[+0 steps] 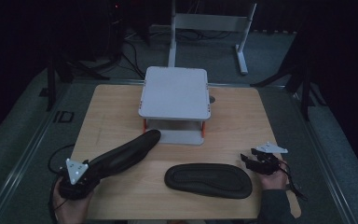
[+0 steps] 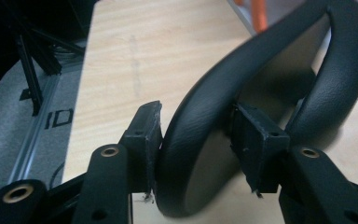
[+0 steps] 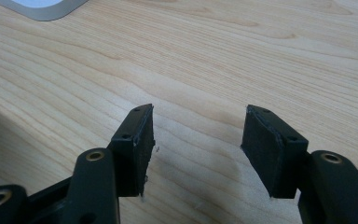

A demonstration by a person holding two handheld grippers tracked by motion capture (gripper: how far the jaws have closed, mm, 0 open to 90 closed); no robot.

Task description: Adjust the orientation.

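Left claw clamps long black, prob. rubber insole w/ edges curled; right claw wide open, empty, over wooden worktop.

Wooden table w/ grey stand at back, orange legs.

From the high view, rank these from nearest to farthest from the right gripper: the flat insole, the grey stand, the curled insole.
1. Flat insole, lying just left of the right gripper.
2. Grey stand, at the table's far middle.
3. Curled insole, at the left, held by the left gripper.
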